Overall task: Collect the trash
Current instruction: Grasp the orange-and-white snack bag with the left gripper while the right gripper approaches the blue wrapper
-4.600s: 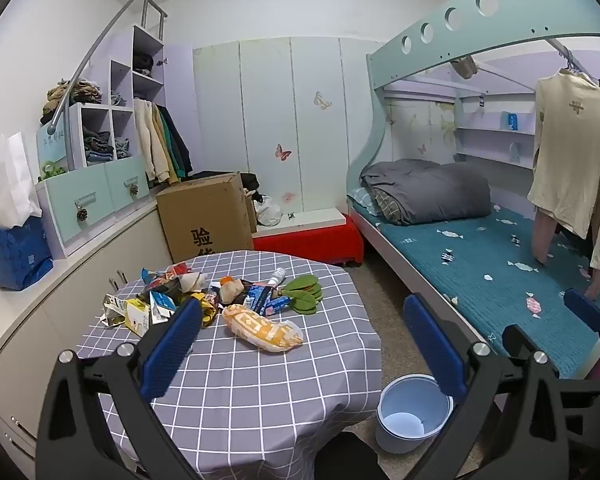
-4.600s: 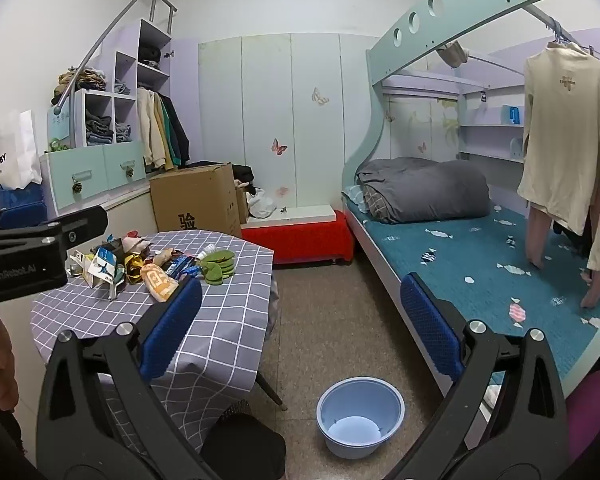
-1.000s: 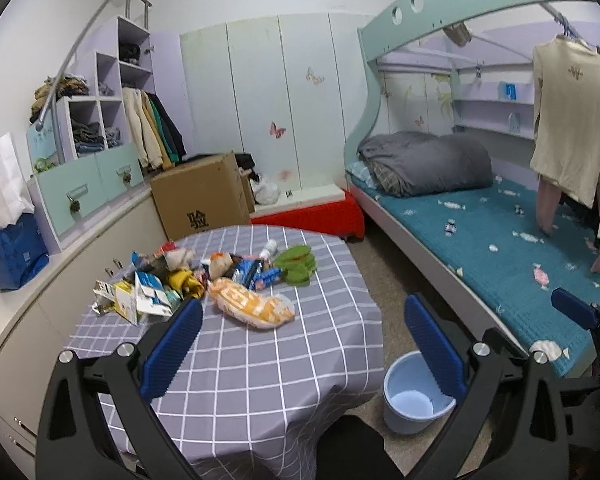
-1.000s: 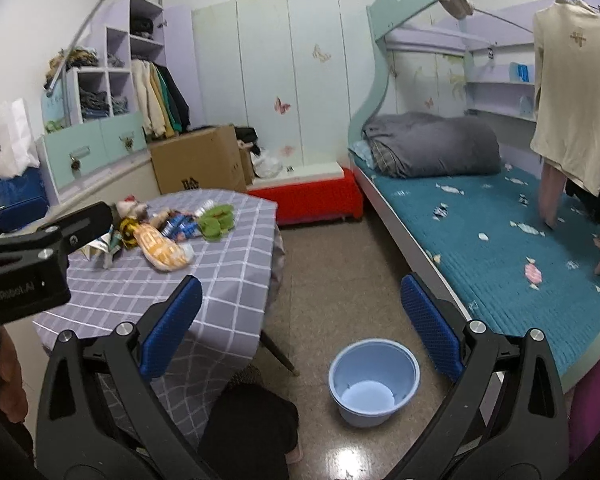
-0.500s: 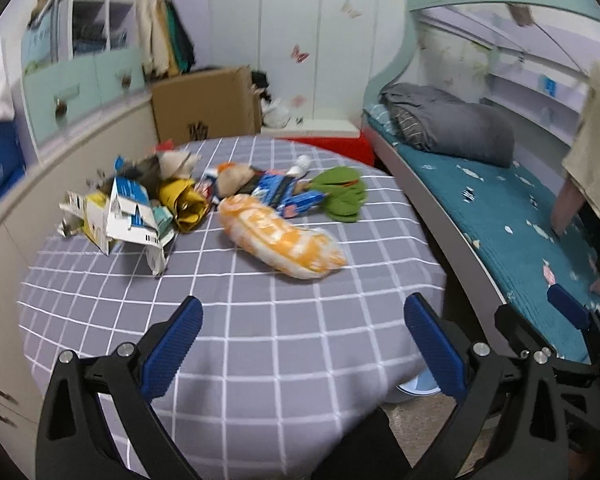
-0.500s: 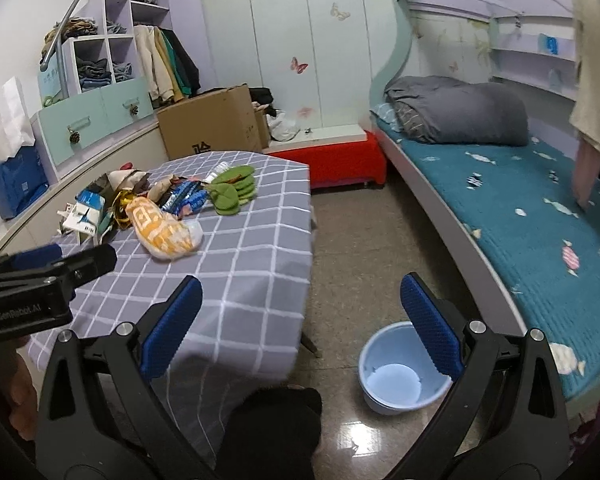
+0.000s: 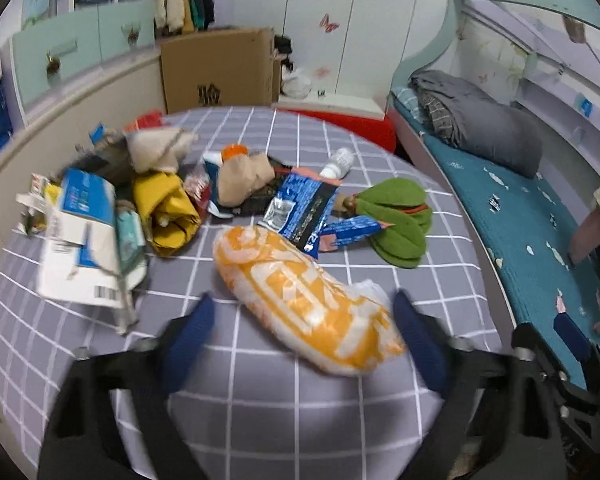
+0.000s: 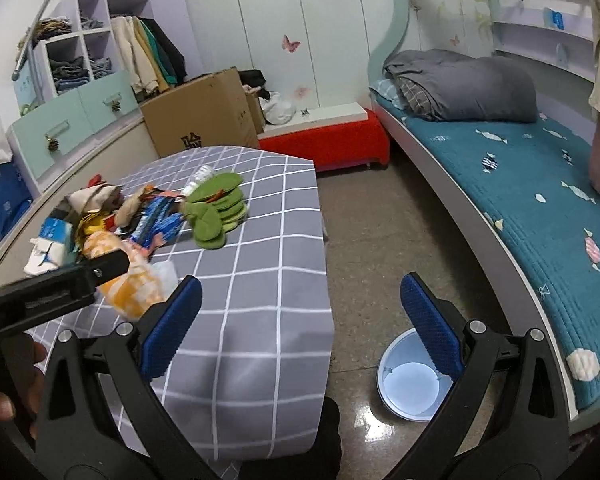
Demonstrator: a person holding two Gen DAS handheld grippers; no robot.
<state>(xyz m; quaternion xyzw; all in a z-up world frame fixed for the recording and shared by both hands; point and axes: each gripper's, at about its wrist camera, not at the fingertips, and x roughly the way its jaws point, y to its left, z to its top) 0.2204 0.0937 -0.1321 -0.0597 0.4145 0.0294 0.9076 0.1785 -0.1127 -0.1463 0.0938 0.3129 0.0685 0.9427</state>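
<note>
Closing in since the earlier frame, the left gripper (image 7: 302, 330) now straddles the orange snack bag (image 7: 300, 300), jaws narrowing but not touching it. Right gripper (image 8: 300, 320) hangs spread wide beside the table (image 8: 260, 280).

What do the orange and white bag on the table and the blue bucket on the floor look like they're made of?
Orange and white bag: thin glossy plastic film, judging by its crinkles and clear puckered end. Blue bucket: probably moulded plastic, smooth, evenly coloured, with a faint sheen.
</note>
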